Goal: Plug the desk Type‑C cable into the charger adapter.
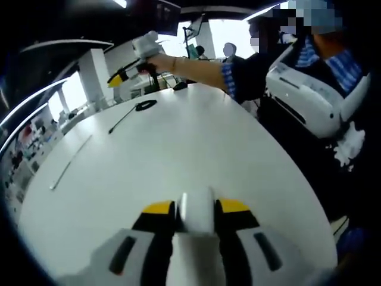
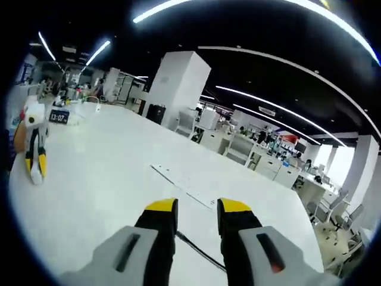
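- In the left gripper view, the white table [image 1: 196,149] lay bare across the frame's middle, open to a gripper.
- A black cable [image 1: 134,113] lay upper left of centre, and a thin strip [image 1: 70,162] at the left.
- The right gripper [image 1: 128,72] hung over the far edge; a person [image 1: 309,89] closed the right side.
- In the right gripper view, a flat strip [image 2: 181,185] crossed mid-frame ahead of the jaws.

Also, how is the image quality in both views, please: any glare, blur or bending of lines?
Left gripper view: bright windows behind wash out, the white table edge curves from fisheye, and the charger adapter between the jaws looks soft. Right gripper view: ceiling light strips bend into arcs, the distant office is blurry.
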A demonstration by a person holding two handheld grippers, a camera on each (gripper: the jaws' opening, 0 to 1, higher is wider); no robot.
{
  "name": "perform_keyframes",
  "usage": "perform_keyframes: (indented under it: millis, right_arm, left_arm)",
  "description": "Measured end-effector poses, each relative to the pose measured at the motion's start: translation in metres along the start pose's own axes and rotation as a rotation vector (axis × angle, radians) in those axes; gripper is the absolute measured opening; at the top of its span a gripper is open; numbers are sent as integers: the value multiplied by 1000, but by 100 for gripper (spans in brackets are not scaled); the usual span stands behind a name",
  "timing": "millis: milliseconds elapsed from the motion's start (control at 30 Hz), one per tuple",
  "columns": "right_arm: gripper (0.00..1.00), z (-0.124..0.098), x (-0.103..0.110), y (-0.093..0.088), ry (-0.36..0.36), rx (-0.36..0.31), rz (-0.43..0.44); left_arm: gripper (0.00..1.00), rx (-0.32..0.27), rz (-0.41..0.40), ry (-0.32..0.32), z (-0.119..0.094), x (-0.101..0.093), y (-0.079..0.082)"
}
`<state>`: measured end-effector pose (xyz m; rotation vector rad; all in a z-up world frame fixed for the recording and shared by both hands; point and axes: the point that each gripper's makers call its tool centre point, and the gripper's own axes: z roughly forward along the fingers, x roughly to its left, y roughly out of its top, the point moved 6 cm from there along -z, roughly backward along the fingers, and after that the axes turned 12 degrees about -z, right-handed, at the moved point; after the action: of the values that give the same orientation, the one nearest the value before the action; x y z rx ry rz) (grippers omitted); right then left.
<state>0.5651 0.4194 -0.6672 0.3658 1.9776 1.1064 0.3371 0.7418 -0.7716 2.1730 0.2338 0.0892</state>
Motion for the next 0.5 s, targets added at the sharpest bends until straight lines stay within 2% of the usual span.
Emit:
perform_keyframes:
  millis: [67, 400, 500]
  right_arm:
    - [26, 11, -2, -7, 26, 48, -23]
    - [24, 43, -4, -25, 182, 170, -84]
    - [24, 51, -1, -33, 254, 220, -120]
  left_arm:
    - [27, 5, -4, -1, 1, 0, -1]
    - [28, 12, -10, -4, 1, 0, -3]
    - [28, 12, -14, -5, 1, 1, -3]
